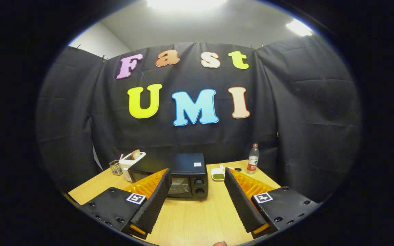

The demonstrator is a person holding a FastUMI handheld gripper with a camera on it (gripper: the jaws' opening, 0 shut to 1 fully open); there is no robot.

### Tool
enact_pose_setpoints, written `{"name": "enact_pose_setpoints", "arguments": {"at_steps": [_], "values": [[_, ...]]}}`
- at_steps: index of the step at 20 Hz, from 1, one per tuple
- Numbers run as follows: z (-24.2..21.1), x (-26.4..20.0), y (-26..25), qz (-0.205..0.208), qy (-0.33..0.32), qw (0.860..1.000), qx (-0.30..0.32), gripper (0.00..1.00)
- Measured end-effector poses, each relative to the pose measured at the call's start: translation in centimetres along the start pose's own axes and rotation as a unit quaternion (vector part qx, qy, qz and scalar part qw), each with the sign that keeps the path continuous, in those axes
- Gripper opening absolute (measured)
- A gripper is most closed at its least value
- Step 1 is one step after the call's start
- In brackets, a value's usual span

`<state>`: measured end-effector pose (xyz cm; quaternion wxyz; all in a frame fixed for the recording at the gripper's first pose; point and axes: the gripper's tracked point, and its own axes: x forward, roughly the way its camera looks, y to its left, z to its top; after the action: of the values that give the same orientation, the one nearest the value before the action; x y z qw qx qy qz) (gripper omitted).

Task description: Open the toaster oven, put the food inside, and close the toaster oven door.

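1. my gripper [197, 191] hangs over the near part of the wooden table [197, 218], its fingers spread wide apart with nothing between them.
2. the toaster oven [174, 176] sits just ahead of the fingers, a bit toward the left one, which covers part of its glass front; the door looks closed.
3. right of the toaster oven, close beside it, is a small white dish [218, 174] holding something green, the food.
4. further right of the toaster oven stands a water bottle [252, 159], upright near the table's back edge.
5. left of the toaster oven, touching or nearly so, is a white toaster [131, 164] with a slice of bread in it.
6. past that, further left of the toaster oven, stands a small wire holder [115, 167].
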<state>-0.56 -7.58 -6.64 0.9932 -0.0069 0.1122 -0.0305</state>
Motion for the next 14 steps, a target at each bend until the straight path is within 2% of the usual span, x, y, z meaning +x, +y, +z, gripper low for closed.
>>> {"name": "enact_pose_setpoints", "arguments": {"at_steps": [8, 14], "values": [[2.7, -2.0, -5.4, -0.023, -0.032, 0.999, -0.005, 0.98], [4.8, -2.0, -4.7, -0.007, -0.059, 0.998, -0.034, 0.98]]}}
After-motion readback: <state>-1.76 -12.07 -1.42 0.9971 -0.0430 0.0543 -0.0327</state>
